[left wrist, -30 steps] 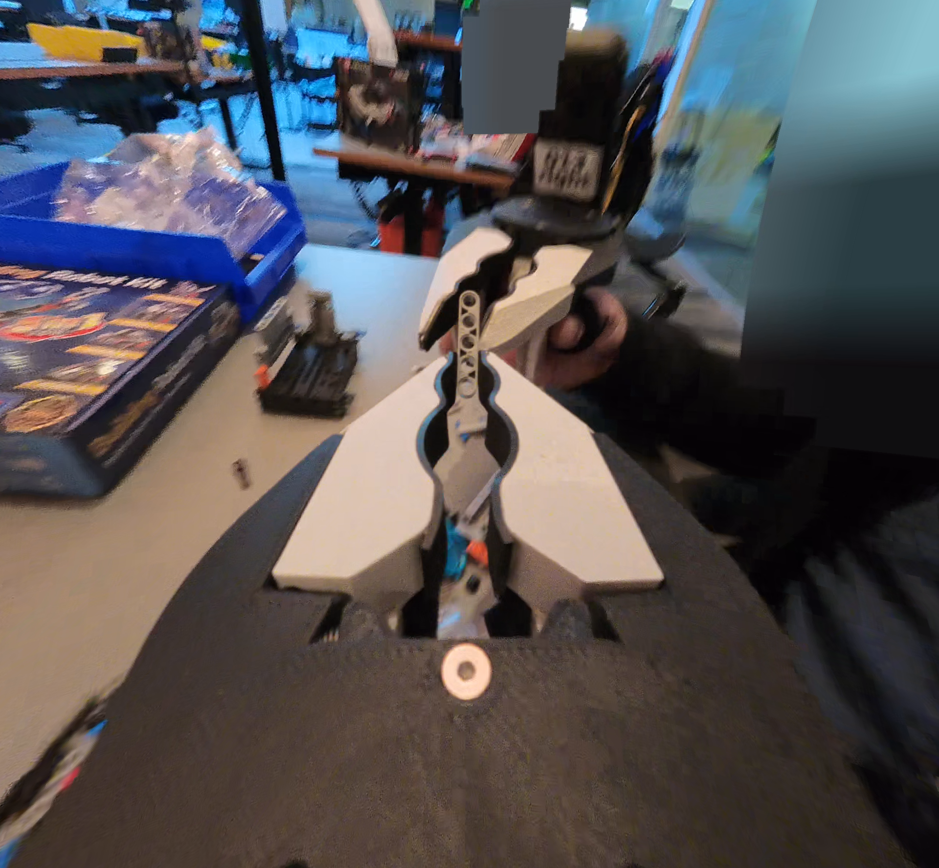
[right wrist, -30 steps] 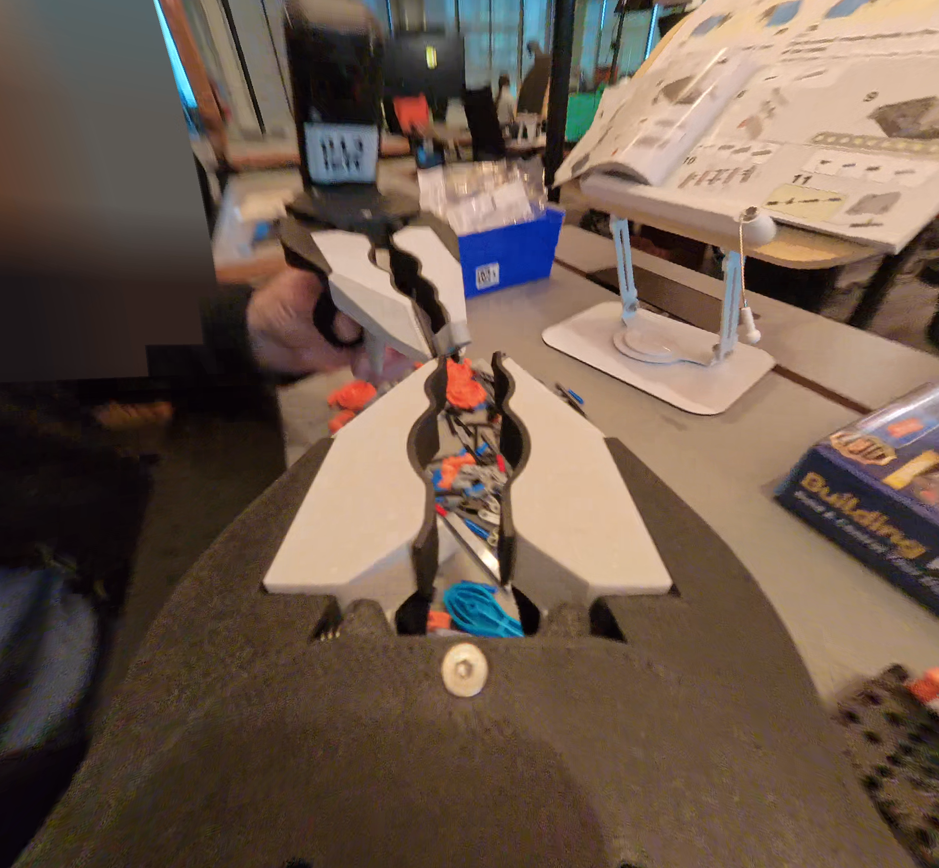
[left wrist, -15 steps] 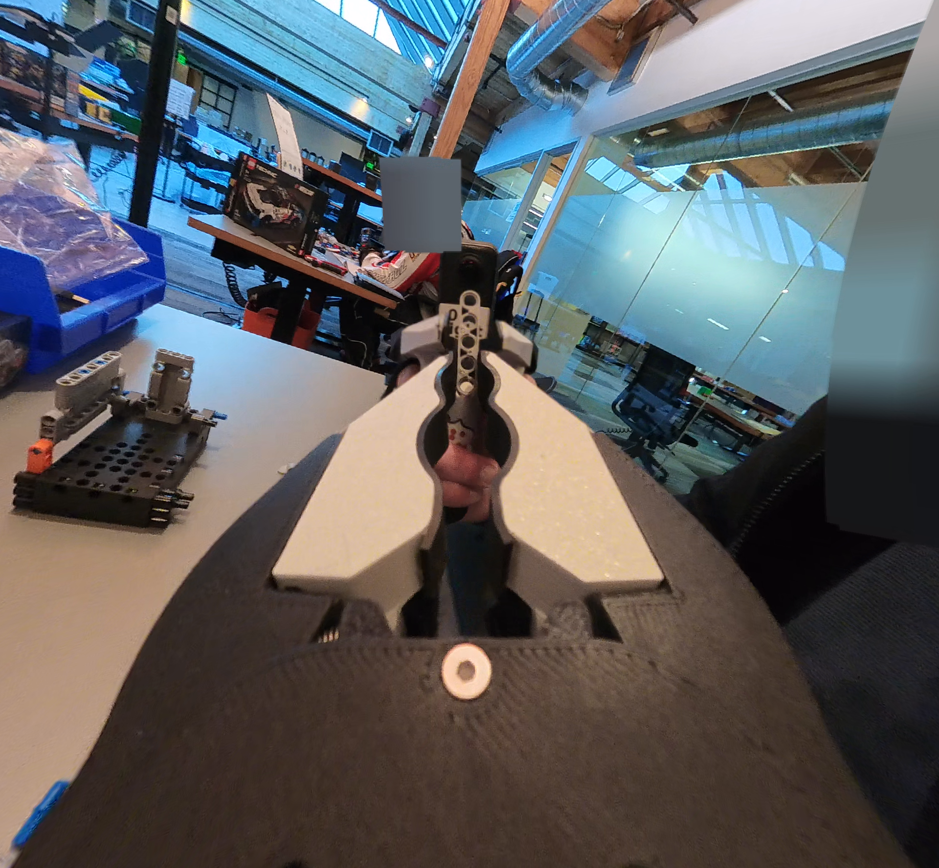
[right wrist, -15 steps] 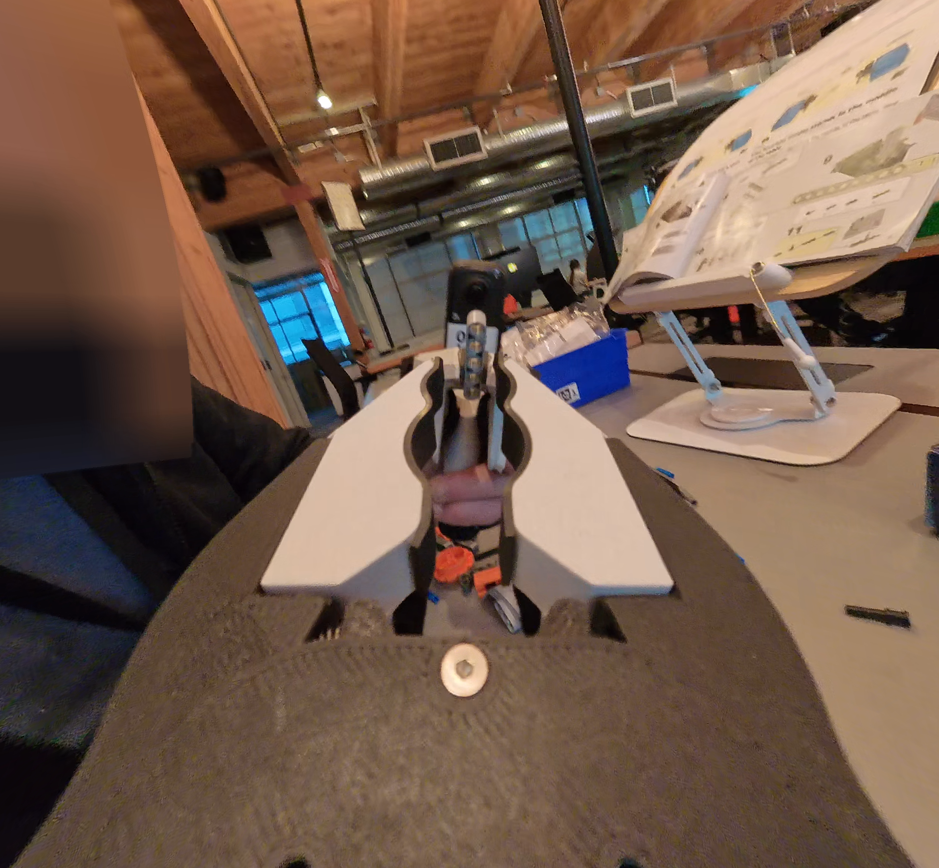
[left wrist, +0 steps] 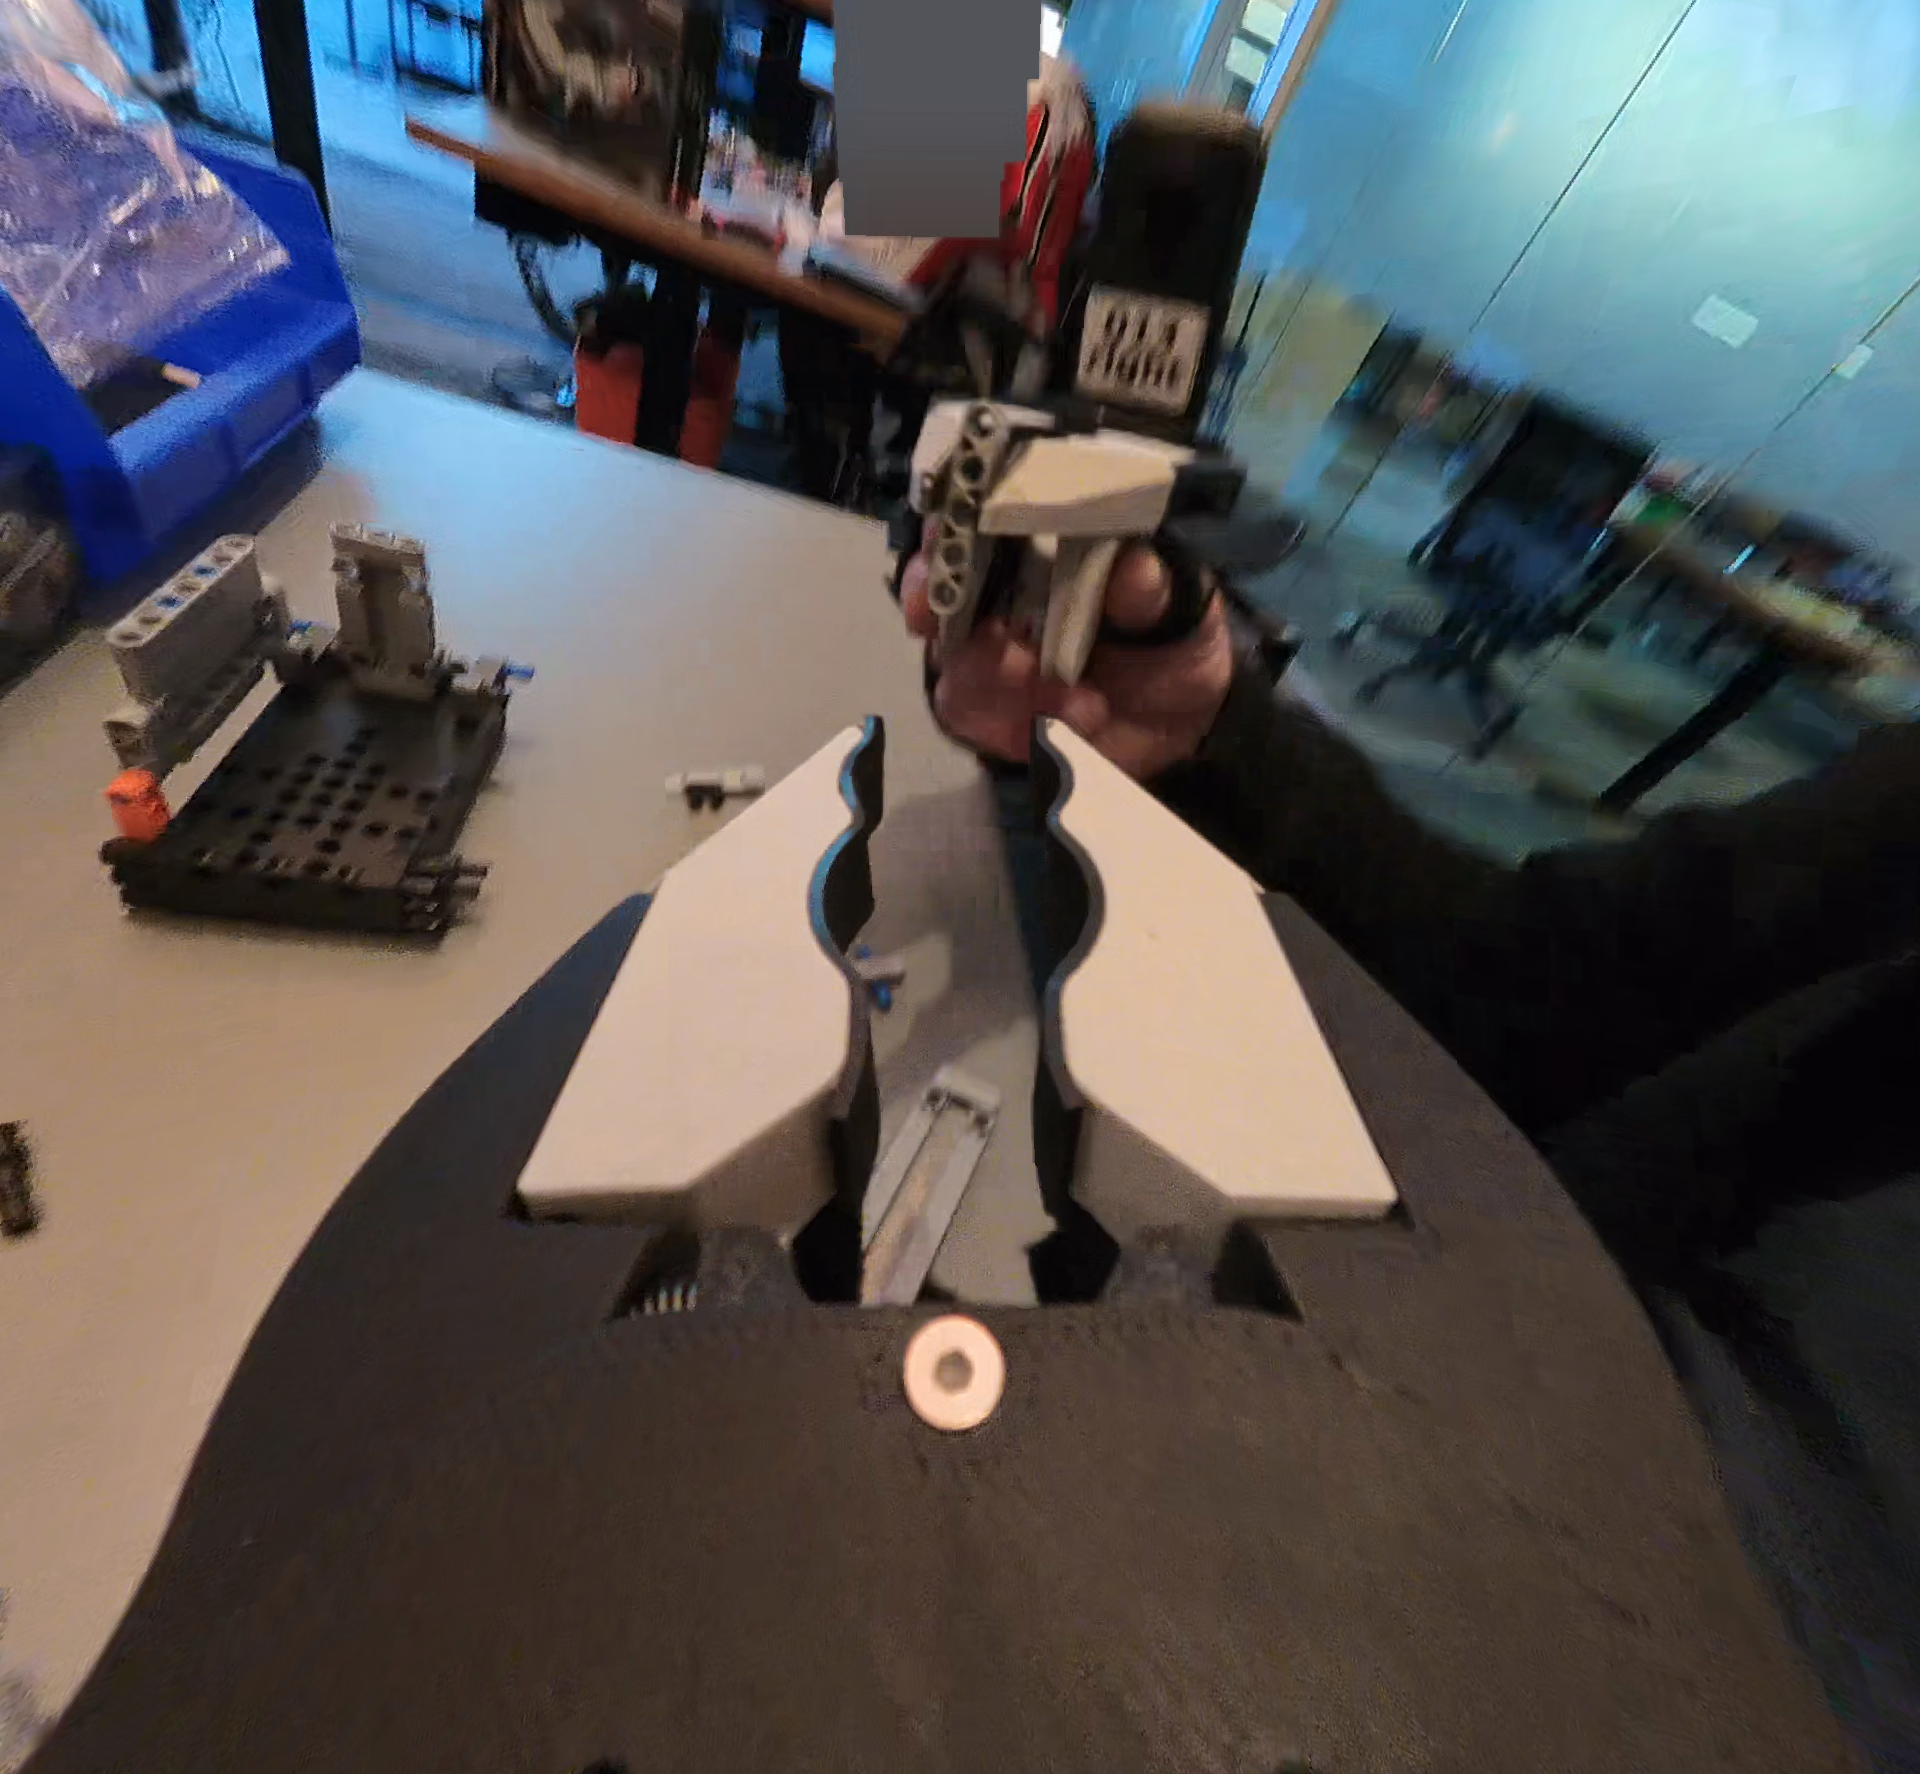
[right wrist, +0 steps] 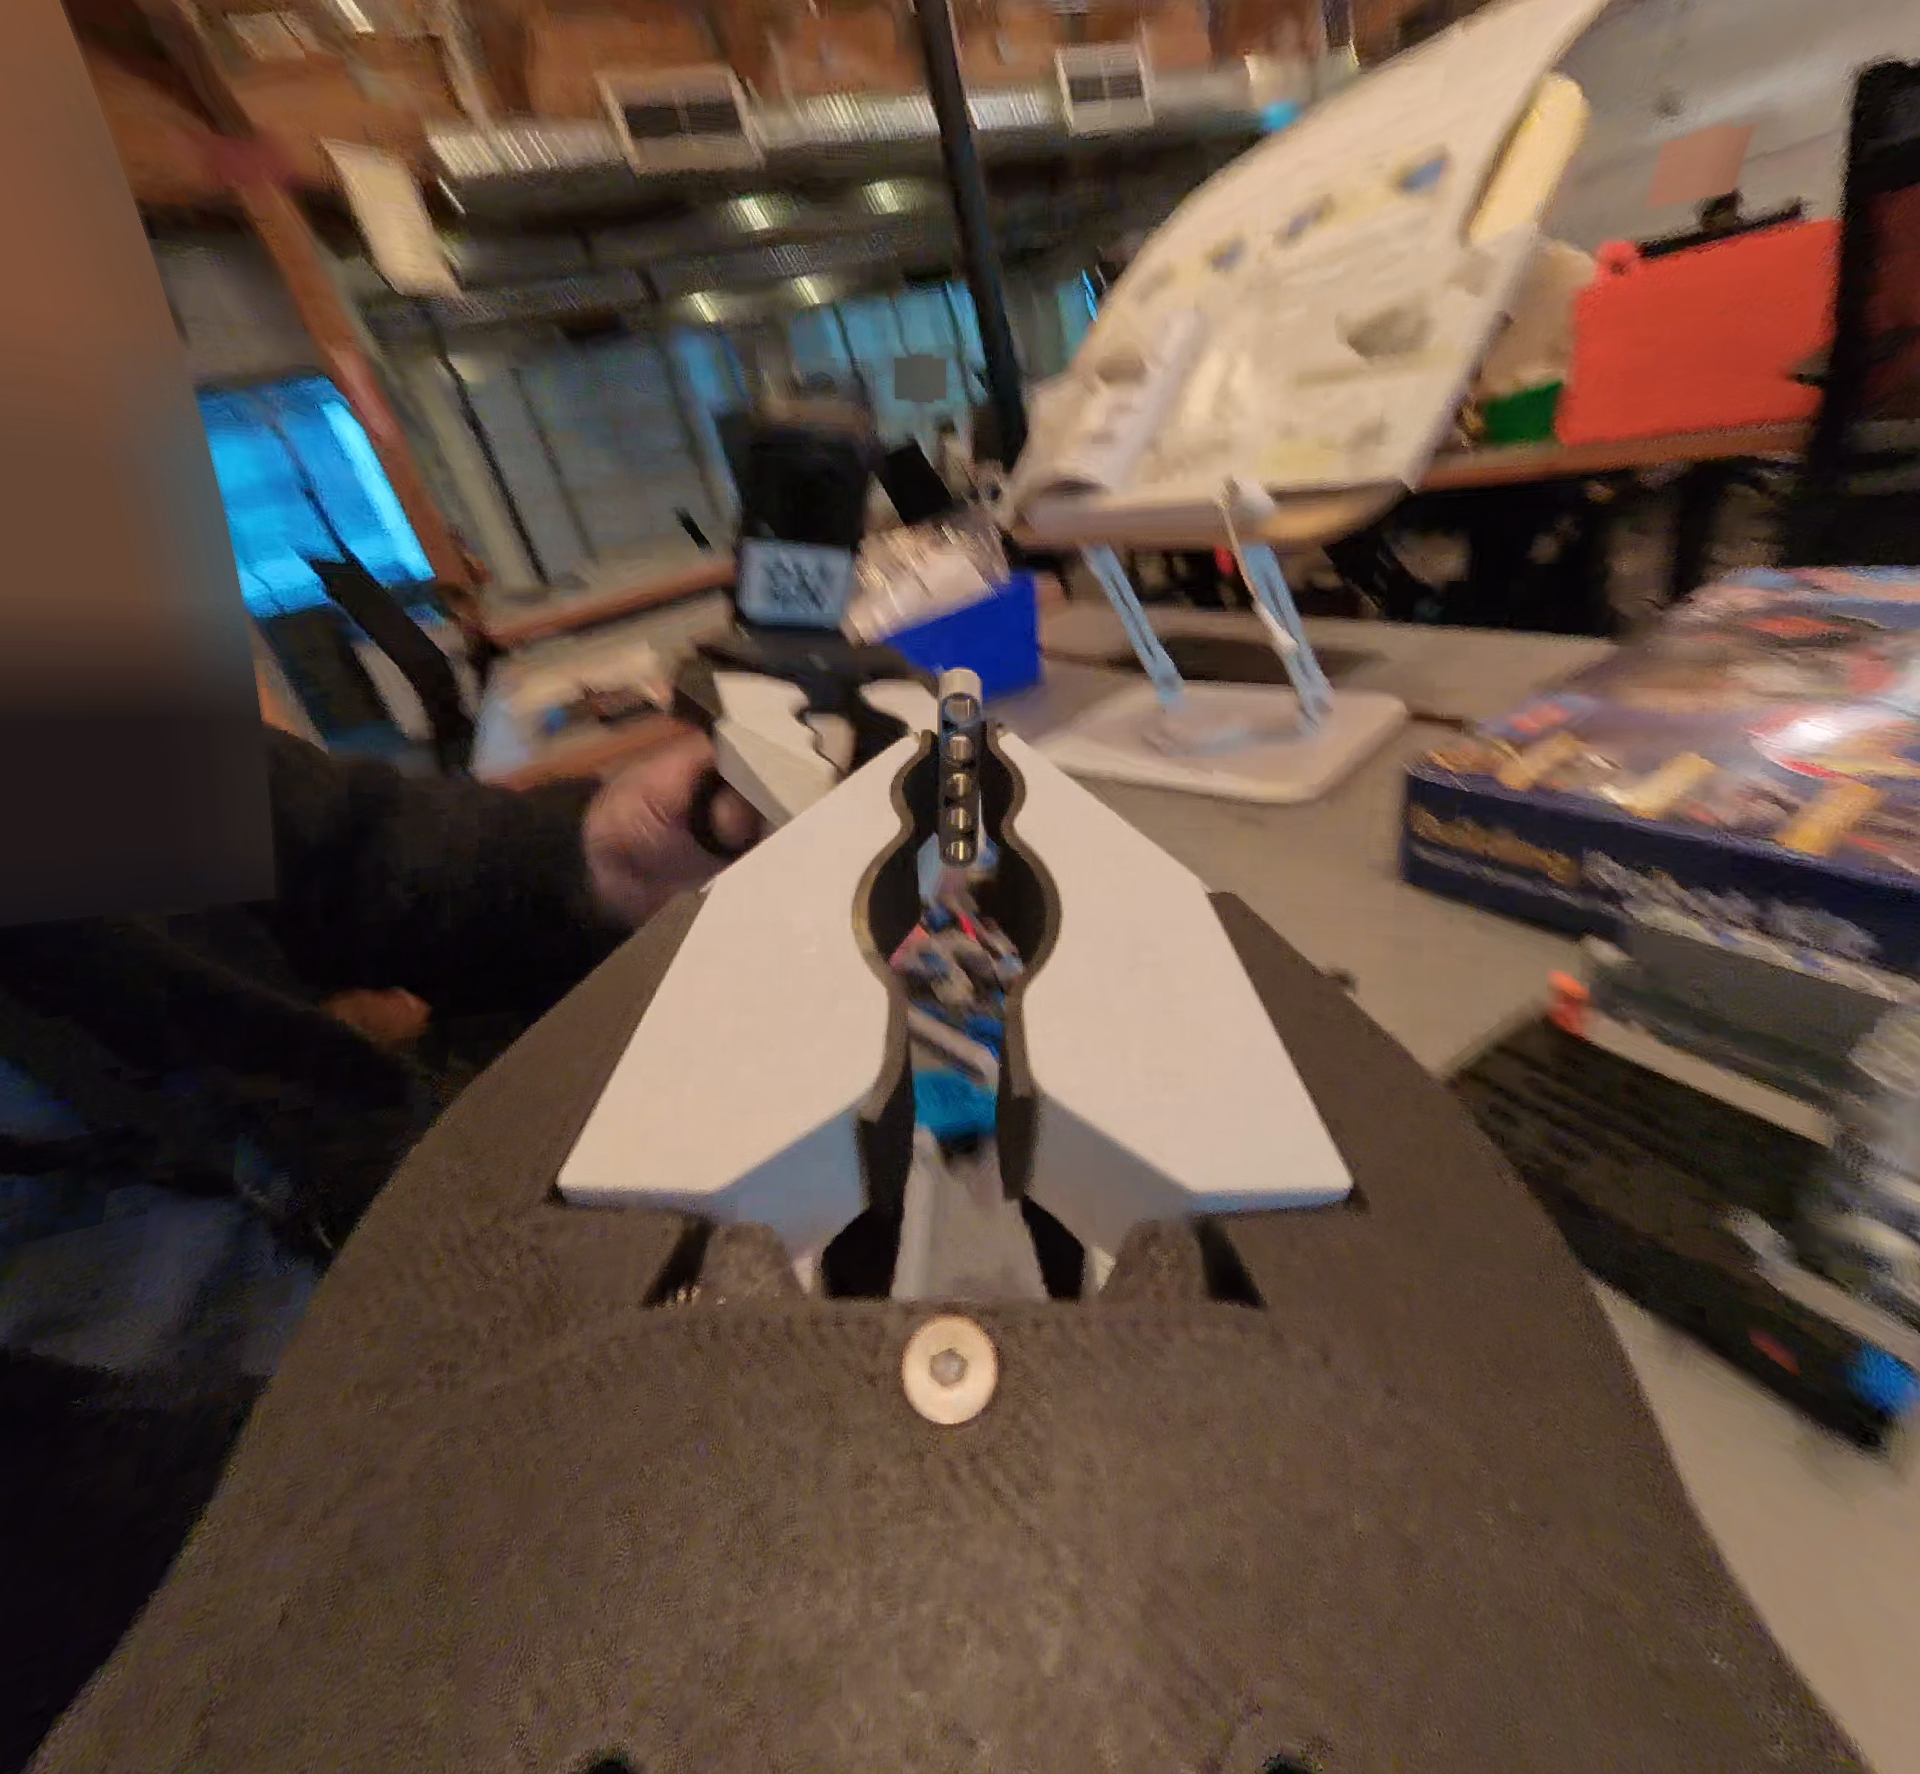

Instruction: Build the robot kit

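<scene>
Left wrist view
Your left gripper (left wrist: 961, 737): jaws spread apart, nothing between them, raised over the grey table (left wrist: 312, 1101)
Seen through the gap: a flat grey strip (left wrist: 930, 1174) lying on the table, and a small blue-tipped pin (left wrist: 878, 976) just beside the left finger's inner edge
Ahead of it: your right gripper (left wrist: 961, 498), held in a hand (left wrist: 1081, 675) off the table, fingers closed on a grey holed beam (left wrist: 961, 509) that sits tilted across its tips
Table, left side: a partly built model (left wrist: 301, 748) on a black holed plate, grey uprights at its rear, an orange piece at its near left corner
Between model and gripper: a small loose grey connector (left wrist: 717, 782)
Far left: a blue bin (left wrist: 208, 384) with clear plastic bags in it

Right wrist view
Your right gripper (right wrist: 958, 737): pinched shut on the grey holed beam (right wrist: 958, 768), which stands upright, its top end poking past the fingertips
Behind and left: your left gripper (right wrist: 800, 737), partly hidden, in a hand (right wrist: 649, 825); blur hides its jaw state here
Through the lower gap: a blurred heap of blue, red and grey small parts (right wrist: 956, 976)
Right: a blue printed box (right wrist: 1662, 789) on the table, dark blurred pieces (right wrist: 1714, 1153) in front of it
Background: an open instruction booklet (right wrist: 1299, 290) on a white stand (right wrist: 1216, 685), a blue bin (right wrist: 977, 633) near its base
</scene>
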`<control>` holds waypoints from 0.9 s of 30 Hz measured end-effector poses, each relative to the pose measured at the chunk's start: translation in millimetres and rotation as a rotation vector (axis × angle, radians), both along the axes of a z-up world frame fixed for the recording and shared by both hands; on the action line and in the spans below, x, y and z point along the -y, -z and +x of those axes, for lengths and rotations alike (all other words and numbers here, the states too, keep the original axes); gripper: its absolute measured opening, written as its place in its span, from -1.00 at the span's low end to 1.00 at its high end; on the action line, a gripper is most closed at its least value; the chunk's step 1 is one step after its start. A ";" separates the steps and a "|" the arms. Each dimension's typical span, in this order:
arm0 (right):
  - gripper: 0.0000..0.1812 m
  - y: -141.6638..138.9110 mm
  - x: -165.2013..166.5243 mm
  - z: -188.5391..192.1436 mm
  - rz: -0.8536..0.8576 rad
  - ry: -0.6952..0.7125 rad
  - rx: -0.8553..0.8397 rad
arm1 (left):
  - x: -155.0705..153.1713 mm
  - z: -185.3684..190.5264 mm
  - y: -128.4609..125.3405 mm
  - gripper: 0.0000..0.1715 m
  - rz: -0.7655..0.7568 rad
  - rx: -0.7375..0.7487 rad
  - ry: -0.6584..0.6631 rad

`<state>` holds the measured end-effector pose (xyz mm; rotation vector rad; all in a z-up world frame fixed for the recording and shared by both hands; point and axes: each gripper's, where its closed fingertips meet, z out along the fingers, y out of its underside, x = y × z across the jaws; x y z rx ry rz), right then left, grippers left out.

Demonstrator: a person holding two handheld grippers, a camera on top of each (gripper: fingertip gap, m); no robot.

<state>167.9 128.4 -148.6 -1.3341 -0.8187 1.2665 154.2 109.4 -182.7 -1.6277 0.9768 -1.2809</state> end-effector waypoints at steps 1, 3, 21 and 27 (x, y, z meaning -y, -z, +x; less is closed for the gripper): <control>-0.95 6.0 -1.9 6.2 -0.001 0.017 0.037 | 0.9 0.6 8.7 -0.69 0.011 -0.066 0.003; -0.96 13.5 -7.0 15.9 -0.029 0.039 0.052 | 2.5 1.7 37.4 -0.56 0.043 -0.261 0.014; -0.95 55.3 -38.9 36.0 -0.188 0.173 0.135 | -33.0 58.4 147.1 -0.40 0.101 -0.831 -0.081; -0.95 51.4 -37.5 38.9 -0.179 0.172 0.111 | -33.7 65.8 146.4 -0.59 0.132 -0.833 -0.081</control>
